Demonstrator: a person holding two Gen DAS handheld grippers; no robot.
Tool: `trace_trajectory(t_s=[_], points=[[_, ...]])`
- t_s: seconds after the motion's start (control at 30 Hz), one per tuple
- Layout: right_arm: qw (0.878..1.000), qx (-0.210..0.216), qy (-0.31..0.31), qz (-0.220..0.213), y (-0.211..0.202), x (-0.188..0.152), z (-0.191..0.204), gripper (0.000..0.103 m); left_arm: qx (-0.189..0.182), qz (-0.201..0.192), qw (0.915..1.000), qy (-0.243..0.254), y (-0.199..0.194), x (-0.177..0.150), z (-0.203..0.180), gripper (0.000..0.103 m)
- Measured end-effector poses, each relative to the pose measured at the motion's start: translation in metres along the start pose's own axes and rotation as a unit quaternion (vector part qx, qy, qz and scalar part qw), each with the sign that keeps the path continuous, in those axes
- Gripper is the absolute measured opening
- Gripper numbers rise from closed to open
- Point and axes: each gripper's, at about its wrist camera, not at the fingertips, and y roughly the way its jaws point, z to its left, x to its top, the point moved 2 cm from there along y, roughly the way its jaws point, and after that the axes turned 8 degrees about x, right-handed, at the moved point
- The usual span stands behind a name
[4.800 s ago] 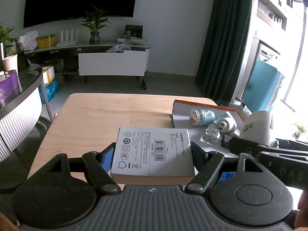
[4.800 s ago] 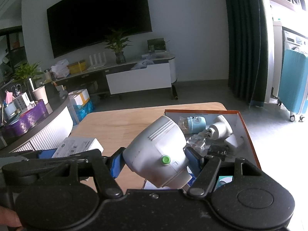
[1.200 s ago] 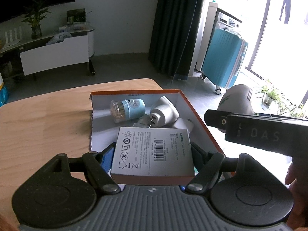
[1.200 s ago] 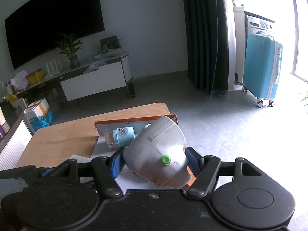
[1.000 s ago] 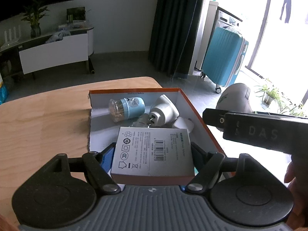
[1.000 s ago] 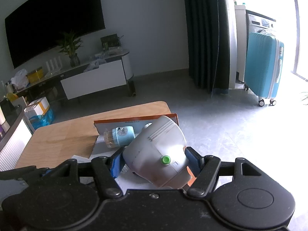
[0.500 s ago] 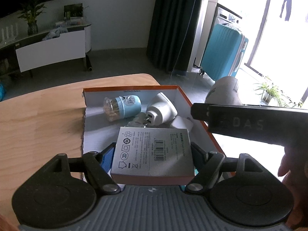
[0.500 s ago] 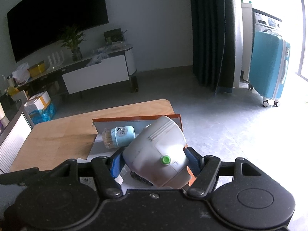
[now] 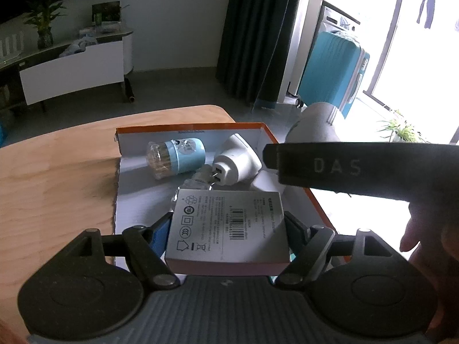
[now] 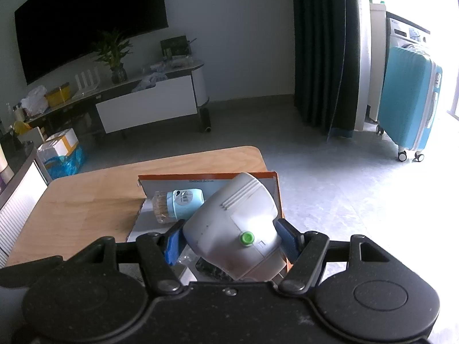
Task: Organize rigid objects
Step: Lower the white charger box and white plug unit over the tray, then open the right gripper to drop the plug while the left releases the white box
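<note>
The stiff, light flat box (image 9: 228, 226) is clamped by its 2 long edges in the left claw (image 9: 226, 229), while the smooth, rounded white device (image 10: 232, 229), judged slippery, is clamped across its widest part in the right claw (image 10: 229, 239), over the tray (image 9: 289, 154) at the surface's (image 9: 57, 177) far corner.

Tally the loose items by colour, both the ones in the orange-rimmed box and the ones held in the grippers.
White or grey: 4 (carton in left gripper, device in right gripper, plug adapter, small white piece)
Light blue: 1 (canister)
Clear: 1 (clear piece)
Total: 6

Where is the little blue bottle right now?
In the left wrist view, the blue bottle lies on its side at the far left of the orange-rimmed box, beside a white plug adapter.
</note>
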Motion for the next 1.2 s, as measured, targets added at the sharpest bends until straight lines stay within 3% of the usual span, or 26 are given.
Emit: trace_trajectory(t_s=[1.2], points=[[0.999, 0.011, -0.013, 0.027, 0.032, 0.012, -0.009, 0.08, -0.002, 0.014, 0.9999, -0.004, 0.019, 0.004, -0.006, 0.079]])
